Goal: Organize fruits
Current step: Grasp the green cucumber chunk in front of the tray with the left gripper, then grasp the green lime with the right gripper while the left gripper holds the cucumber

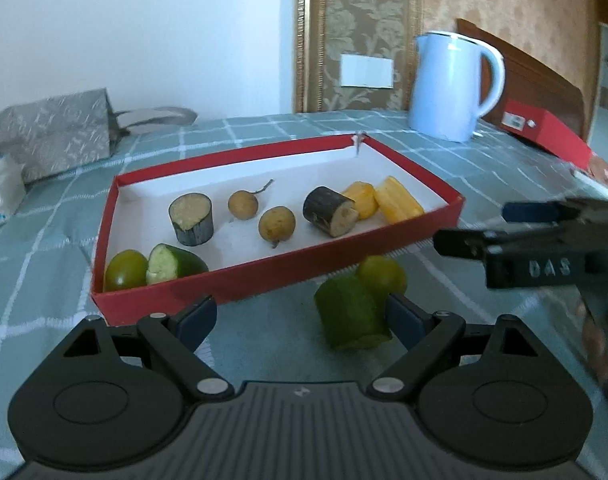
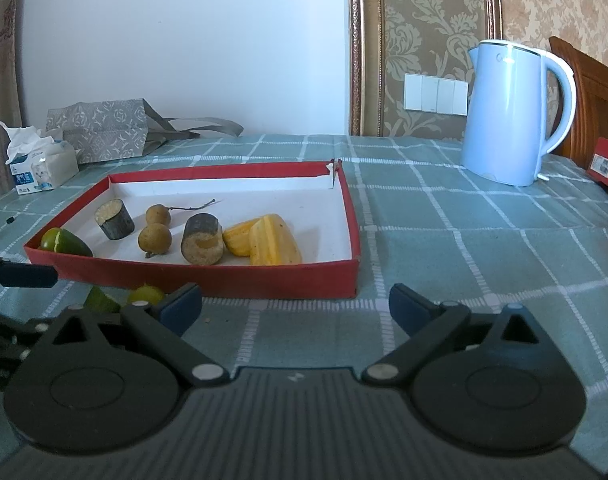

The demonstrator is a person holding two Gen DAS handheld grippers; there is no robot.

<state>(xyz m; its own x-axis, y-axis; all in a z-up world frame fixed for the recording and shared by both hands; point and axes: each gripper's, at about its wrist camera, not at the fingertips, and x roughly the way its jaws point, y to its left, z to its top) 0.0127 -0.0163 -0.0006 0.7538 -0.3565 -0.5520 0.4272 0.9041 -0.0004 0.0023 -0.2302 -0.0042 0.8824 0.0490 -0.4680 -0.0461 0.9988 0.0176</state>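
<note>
A red tray (image 1: 280, 270) (image 2: 208, 278) on the green checked cloth holds two dark sugarcane pieces (image 1: 192, 218) (image 1: 330, 212), two brown longans (image 1: 276, 222), two yellow fruit pieces (image 1: 398, 200) (image 2: 274, 240), a green round fruit (image 1: 124, 270) and a cut green piece (image 1: 176, 266). In front of the tray lie a green cut piece (image 1: 352, 312) and a green round fruit (image 1: 382, 278). My left gripper (image 1: 302, 316) is open, the cut piece just inside its right finger. My right gripper (image 2: 296, 304) is open and empty before the tray.
A light blue kettle (image 1: 450, 84) (image 2: 512, 112) stands behind the tray at the right. A red box (image 1: 544, 132) lies at the far right. A patterned bag (image 2: 104, 128) and a tissue pack (image 2: 40, 164) sit at the back left.
</note>
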